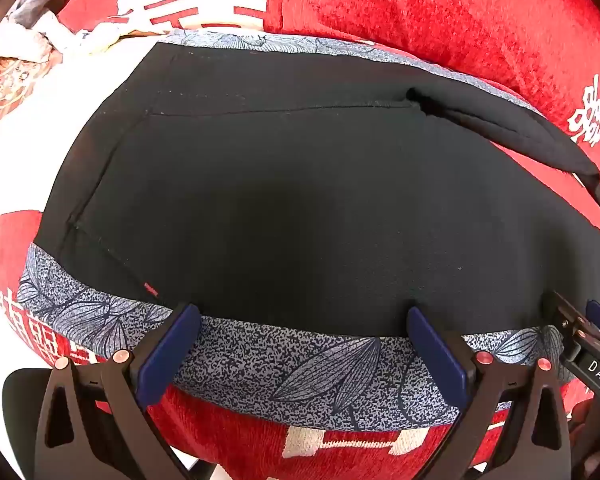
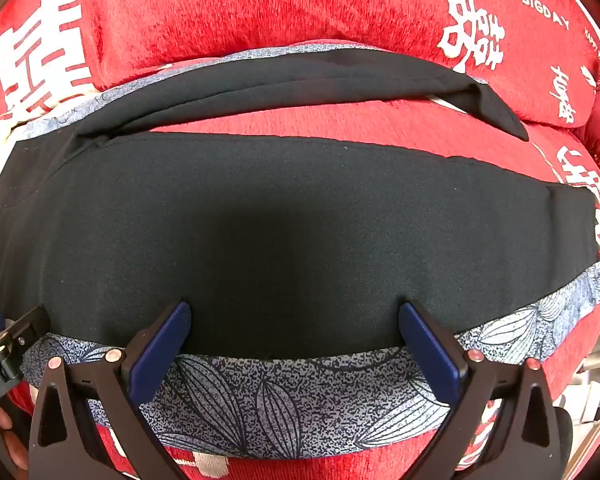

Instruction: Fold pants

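Black pants (image 1: 300, 208) spread flat on leaf-print cloth (image 1: 300, 372) over red sofa (image 1: 440, 12). Left gripper (image 1: 304, 320) and right gripper (image 2: 296, 316) poised at near hem, jaws wide apart, holding nothing.

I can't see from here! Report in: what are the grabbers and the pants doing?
Left gripper open, right gripper open, both at near edge of pants. Pants flat on patterned cloth, not gripped. Nothing blocking.
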The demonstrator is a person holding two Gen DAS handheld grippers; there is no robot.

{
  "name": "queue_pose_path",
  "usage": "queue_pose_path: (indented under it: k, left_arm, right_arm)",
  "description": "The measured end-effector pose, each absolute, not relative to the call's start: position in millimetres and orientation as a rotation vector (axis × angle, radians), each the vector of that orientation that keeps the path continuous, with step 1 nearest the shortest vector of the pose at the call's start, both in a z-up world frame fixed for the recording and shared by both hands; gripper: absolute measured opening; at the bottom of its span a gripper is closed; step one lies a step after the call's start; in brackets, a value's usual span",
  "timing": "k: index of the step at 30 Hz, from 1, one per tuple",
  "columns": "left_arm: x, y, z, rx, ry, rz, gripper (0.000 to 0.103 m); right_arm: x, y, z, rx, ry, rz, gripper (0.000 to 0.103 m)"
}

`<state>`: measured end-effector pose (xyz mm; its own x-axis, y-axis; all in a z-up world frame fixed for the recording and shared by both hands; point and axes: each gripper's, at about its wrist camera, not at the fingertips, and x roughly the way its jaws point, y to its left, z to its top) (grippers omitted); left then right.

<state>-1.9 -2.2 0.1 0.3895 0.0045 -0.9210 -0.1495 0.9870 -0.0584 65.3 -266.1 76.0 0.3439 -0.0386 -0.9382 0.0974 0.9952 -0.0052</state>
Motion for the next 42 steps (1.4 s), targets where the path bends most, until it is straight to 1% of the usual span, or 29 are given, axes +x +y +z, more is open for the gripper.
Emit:
queue_pose_path:
  k: [13, 18, 22, 26, 31, 36, 37, 42]
  left_arm:
    - [-1.4, -1.6, 3.0, -0.13, 1.155, 0.099, 0.103]
    - [8.0, 1.2, 9.4, -0.125, 1.204, 0.078, 0.103]
    - [17.5, 17.6, 24.8, -0.117, 1.182, 0.127, 0.103]
    - [30.2, 40.3, 41.4, -0.125, 1.154, 0.17, 0.103]
    - [61.5, 64.8, 53.0, -0.137, 1.143, 0.202, 0.103]
    - [84.0, 77.5, 57.6, -0.169, 1.139, 0.17, 0.103]
    - [81.8, 76.8, 59.4, -0.165, 1.137, 0.167, 0.103]
    - [129.5, 86.9, 53.5, -0.159, 1.162, 0.173, 0.103]
  right_arm:
    - [65.6, -265.4, 75.4, 0.052, 1.215, -0.091, 0.103]
    - [65.6, -265.4, 76.1, 0.047, 1.207, -0.093, 0.103]
    - [67.1, -263.9, 82.2, 0.015, 1.205, -0.066, 0.103]
    - [70.9, -253.3, 98.8, -0.025, 1.157, -0.038, 0.103]
    - [96.5, -225.7, 115.7, -0.042, 1.174, 0.058, 0.103]
    - [129.5, -198.8, 129.3, -0.063, 1.149, 0.126, 0.103]
    - [136.7, -193.5, 130.6, -0.063, 1.146, 0.138, 0.103]
    - [185.9, -176.9, 128.0, -0.064, 1.148, 0.152, 0.103]
